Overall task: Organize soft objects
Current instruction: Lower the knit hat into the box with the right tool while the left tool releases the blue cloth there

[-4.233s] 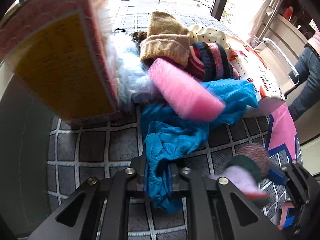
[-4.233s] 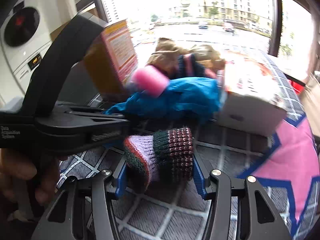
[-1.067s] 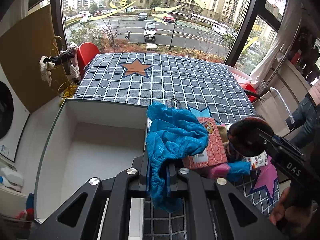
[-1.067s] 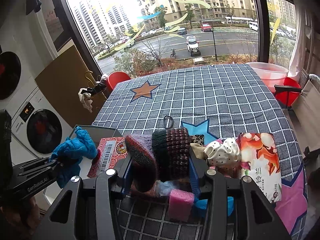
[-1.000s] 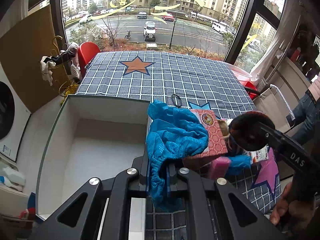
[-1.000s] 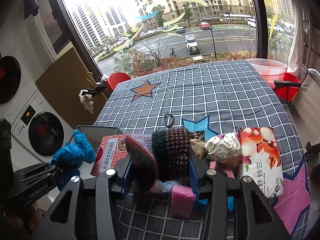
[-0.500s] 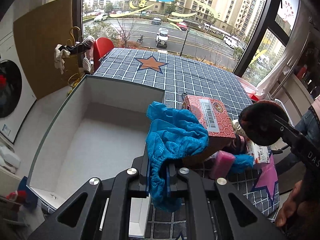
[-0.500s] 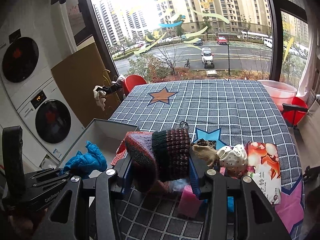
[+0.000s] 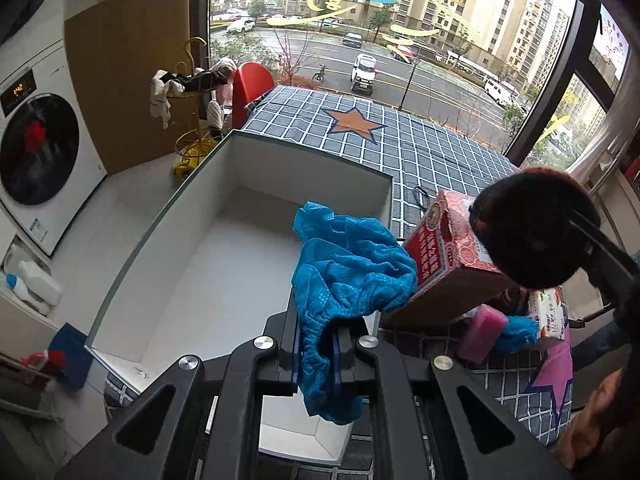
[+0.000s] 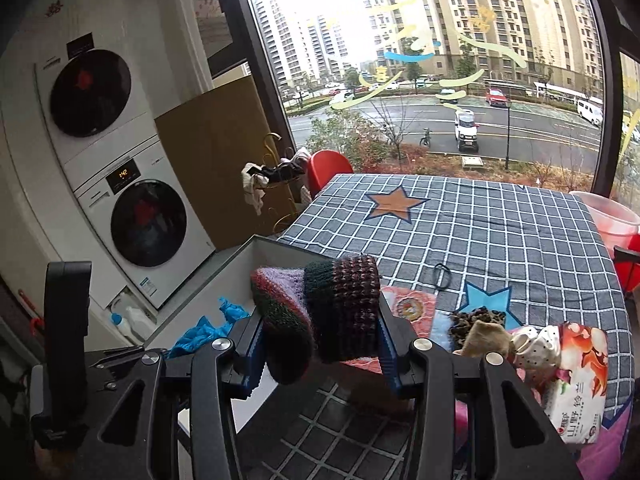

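While left tongs (image 9: pixel 316 354) pinch blue cloth (image 9: pixel 348 272), right tongs (image 10: pixel 320 350) clamp knit hat (image 10: pixel 320 312).

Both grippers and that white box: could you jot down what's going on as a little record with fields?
left gripper: shut on blue cloth, held over the box
right gripper: shut on knitted hat
white box: open, inside looks bare
table: grey checked cloth with stars
left on the table: pink sponge, red carton, tissue pack, spotted cloth
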### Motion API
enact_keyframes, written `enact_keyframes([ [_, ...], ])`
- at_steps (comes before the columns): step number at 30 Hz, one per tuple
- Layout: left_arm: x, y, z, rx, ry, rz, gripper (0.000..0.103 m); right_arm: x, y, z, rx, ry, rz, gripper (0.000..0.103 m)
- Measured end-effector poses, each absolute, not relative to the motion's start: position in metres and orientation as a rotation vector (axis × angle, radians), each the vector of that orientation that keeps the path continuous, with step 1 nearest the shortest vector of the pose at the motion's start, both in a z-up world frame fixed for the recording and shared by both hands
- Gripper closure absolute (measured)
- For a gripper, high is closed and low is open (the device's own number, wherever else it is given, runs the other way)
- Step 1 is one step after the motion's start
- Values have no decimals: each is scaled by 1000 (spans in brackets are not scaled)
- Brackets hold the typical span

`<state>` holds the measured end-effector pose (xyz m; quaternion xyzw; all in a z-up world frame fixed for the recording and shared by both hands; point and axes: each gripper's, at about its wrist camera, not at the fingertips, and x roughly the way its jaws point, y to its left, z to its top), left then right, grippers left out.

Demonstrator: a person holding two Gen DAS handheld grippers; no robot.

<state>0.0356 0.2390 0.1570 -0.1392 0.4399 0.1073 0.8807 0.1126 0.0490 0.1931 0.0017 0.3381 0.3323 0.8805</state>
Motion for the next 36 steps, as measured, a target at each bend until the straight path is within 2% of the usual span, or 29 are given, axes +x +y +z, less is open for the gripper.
enact_keyframes([
  [9, 31, 254, 141, -311, 945, 261, 91, 98, 77, 171, -23, 765, 782, 55],
  [36, 17, 270, 123, -333, 955, 334, 91, 55, 91, 155, -157, 797, 863, 55],
])
